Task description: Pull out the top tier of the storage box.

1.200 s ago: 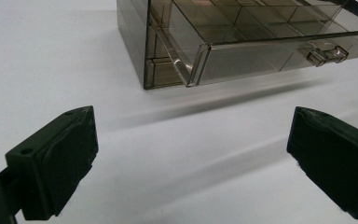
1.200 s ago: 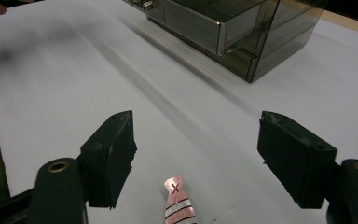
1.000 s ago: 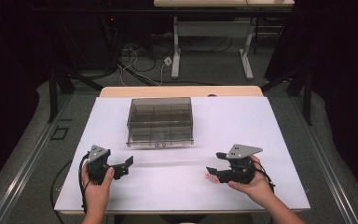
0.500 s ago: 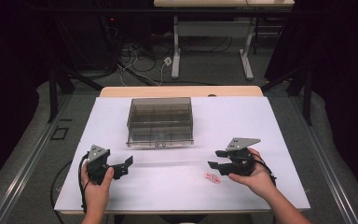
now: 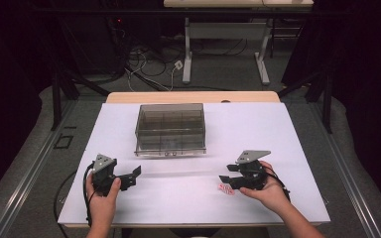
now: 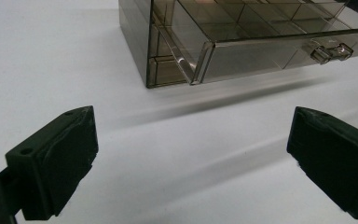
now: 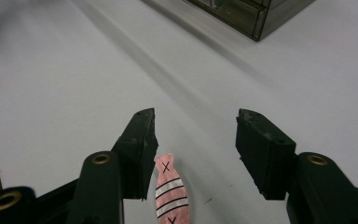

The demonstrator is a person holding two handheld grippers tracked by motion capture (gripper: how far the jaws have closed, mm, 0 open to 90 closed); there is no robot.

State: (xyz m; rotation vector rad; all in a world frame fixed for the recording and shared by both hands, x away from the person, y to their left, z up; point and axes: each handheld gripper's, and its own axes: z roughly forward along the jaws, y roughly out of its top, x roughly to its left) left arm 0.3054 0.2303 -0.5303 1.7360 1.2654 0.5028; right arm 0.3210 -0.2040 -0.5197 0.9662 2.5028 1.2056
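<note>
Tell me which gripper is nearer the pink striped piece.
Right. The right gripper has the pink striped piece between its open jaws; the left gripper sits far across the table.

From my station the table (image 5: 278,129) looks covered in a smooth, matt white sheet, with a pale wood edge showing at its far side. The box (image 5: 170,129) is clear smoky plastic, glossy, its walls catching reflections. Both the left tool (image 6: 186,158) and the right tool (image 7: 196,144) have matt black plastic jaws, the right with brass-coloured rivets. The pink strip (image 7: 170,193) between them looks like thin paper, printed with black-edged white stripes and crosses.
</note>
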